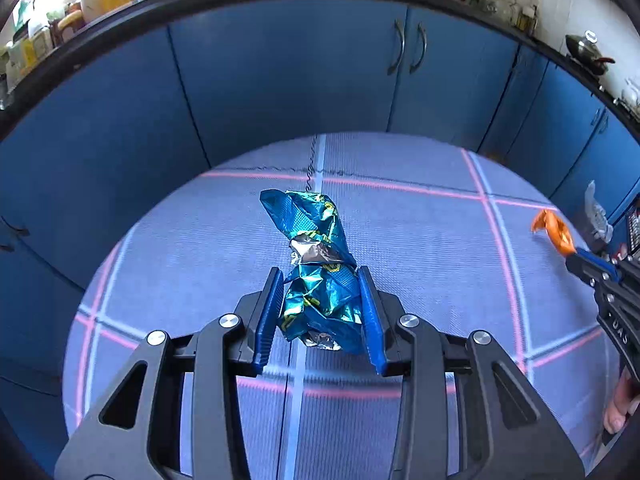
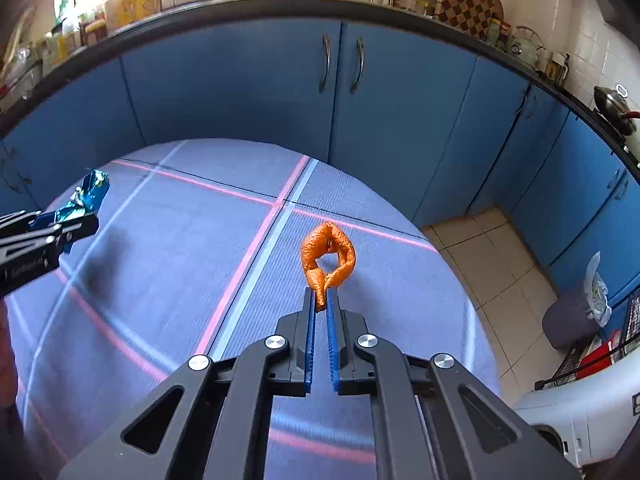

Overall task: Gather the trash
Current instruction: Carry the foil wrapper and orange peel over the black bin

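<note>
Left wrist: left gripper (image 1: 320, 280) clamping foil wrapper (image 1: 316, 268), right gripper (image 2: 325, 302) pinching orange peel (image 2: 329, 254)

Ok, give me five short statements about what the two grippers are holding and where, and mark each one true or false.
1. The left gripper is shut on the crumpled blue foil wrapper. True.
2. The right gripper is open with nothing between its jaws. False: it is shut on the orange peel.
3. Both pieces of trash are held above the blue checked tablecloth. True.
4. The orange peel lies flat on the cloth. False: it sticks out from the jaws, pinched at one end.
5. A dark bin with a plastic bag stands on the tiled floor to the right of the table. True.
</note>
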`<state>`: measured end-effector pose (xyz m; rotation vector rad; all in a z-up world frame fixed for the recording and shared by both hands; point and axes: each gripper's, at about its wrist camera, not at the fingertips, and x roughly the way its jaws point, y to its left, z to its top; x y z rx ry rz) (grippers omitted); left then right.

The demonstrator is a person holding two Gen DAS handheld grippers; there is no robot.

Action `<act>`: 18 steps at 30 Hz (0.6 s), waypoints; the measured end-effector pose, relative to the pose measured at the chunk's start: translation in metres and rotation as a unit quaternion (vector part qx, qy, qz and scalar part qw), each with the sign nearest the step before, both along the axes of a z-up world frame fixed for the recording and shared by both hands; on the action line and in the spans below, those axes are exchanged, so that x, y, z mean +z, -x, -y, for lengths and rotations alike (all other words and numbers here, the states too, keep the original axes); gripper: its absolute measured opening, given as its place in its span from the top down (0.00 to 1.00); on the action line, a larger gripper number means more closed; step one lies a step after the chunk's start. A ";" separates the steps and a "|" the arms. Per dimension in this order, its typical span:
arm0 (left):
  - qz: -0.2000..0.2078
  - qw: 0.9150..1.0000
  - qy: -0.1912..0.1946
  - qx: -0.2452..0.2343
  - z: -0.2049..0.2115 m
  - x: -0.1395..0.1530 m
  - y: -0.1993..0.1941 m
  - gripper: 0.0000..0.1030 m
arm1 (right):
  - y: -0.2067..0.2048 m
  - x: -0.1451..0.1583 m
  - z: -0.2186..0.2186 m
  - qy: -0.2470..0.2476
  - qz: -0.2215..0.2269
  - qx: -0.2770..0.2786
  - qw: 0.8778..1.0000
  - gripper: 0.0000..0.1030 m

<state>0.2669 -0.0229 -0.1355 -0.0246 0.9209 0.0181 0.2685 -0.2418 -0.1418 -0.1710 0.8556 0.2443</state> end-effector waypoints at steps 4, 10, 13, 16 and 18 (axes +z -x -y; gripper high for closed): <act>0.022 1.000 0.004 -0.010 0.003 0.023 0.025 0.63 | 0.028 0.019 0.009 0.002 0.015 0.001 1.000 0.94; 0.057 0.998 0.012 -0.031 0.014 0.058 0.068 0.63 | 0.077 0.050 0.023 0.003 0.047 0.003 0.999 0.94; 0.069 0.997 0.009 -0.041 0.021 0.073 0.086 0.63 | 0.102 0.063 0.031 0.003 0.061 0.003 0.998 0.94; 0.077 0.996 0.004 -0.054 0.035 0.084 0.100 0.63 | 0.122 0.075 0.040 0.003 0.075 0.000 0.997 0.94; 0.085 0.994 -0.001 -0.063 0.050 0.092 0.110 0.63 | 0.137 0.084 0.048 0.001 0.087 -0.006 0.996 0.94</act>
